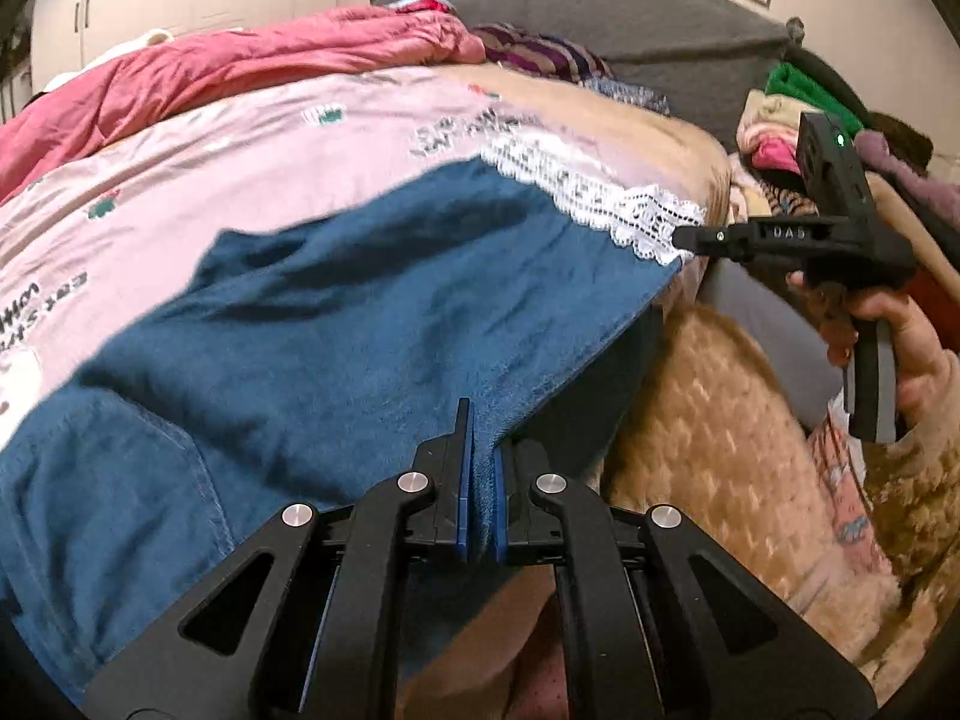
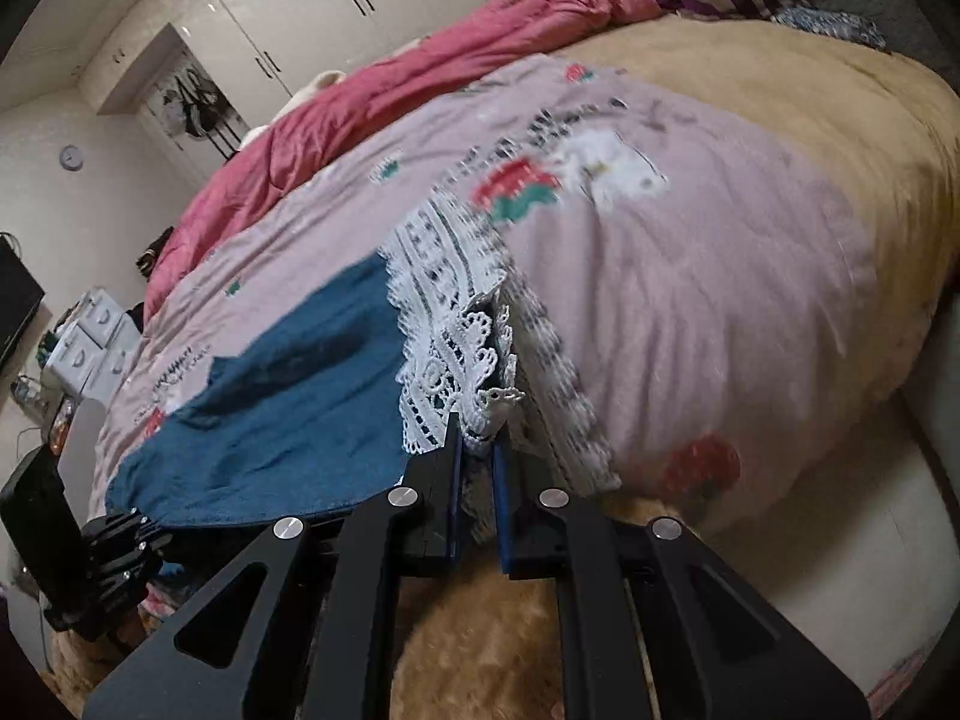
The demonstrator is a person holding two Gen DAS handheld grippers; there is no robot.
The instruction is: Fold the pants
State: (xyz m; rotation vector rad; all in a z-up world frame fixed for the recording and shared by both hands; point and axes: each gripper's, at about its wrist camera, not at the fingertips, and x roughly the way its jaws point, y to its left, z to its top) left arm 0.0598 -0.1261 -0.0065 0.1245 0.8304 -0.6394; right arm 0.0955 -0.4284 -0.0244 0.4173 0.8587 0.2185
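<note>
So the blue pants (image 1: 360,312) are spread out on a pink printed sheet (image 1: 210,180) that covers the near part of the bed, and one edge of them is draped off the side toward the cameras. A white lace trim (image 1: 606,204) is stitched along the hem end.

The left gripper (image 1: 482,468) is clamped right down on the blue fabric at the near edge, with a fold of cloth pinched between the blue pads and basically no gap left. The right gripper (image 2: 477,450) is closed too, narrow, with the lace hem (image 2: 462,348) bunched up and caught between its fingers. From the left wrist view the right gripper (image 1: 684,237) can be seen off to the side, tip buried in the lace corner, held by a hand (image 1: 888,336) in a fuzzy tan sleeve (image 1: 918,480).

The pants are stretched a bit between the two grips, and some wrinkles are seen across the middle. A red quilt (image 2: 420,78) is piled along the far side of the bed, and a tan blanket (image 2: 810,78) is seen under the sheet toward the headboard end. White wardrobe doors (image 2: 336,6) are visible behind. Both views are a bit blurred.
</note>
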